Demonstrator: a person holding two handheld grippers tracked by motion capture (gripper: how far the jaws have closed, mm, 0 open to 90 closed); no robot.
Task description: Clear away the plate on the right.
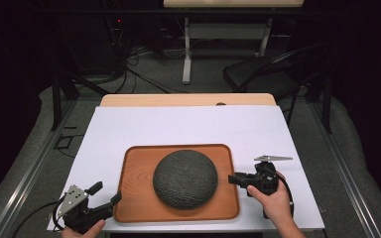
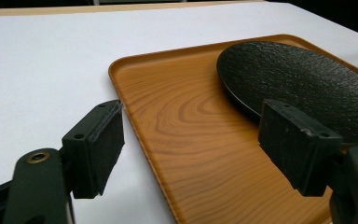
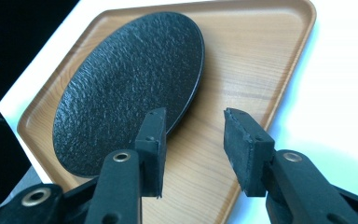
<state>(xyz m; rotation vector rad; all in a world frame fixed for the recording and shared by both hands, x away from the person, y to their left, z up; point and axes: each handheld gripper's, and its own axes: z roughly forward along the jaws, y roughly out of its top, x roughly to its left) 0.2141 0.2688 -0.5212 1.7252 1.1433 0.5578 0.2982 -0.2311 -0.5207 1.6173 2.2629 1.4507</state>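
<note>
A wooden tray [image 1: 129, 201] lies on the white sheet near the table's front edge, and a round black textured plate [image 1: 185, 178] rests in its middle. My left gripper [image 1: 107, 192] stands open at the tray's front left corner. In the left gripper view its jaws straddle the rim of the tray [image 2: 177, 121], with the plate [image 2: 303, 84] just beyond the right jaw. My right gripper [image 1: 238, 182] is open beside the tray's right edge and points toward it. In the right gripper view its jaws [image 3: 195, 122] hover over the tray [image 3: 247, 60] near the plate [image 3: 126, 88], with nothing between them.
A white sheet [image 1: 188, 124] covers most of the wooden table [image 1: 188, 99], with bare room behind and beside the tray. Past the far edge stand a black chair [image 1: 263, 74], a table leg [image 1: 187, 54] and cables on the floor.
</note>
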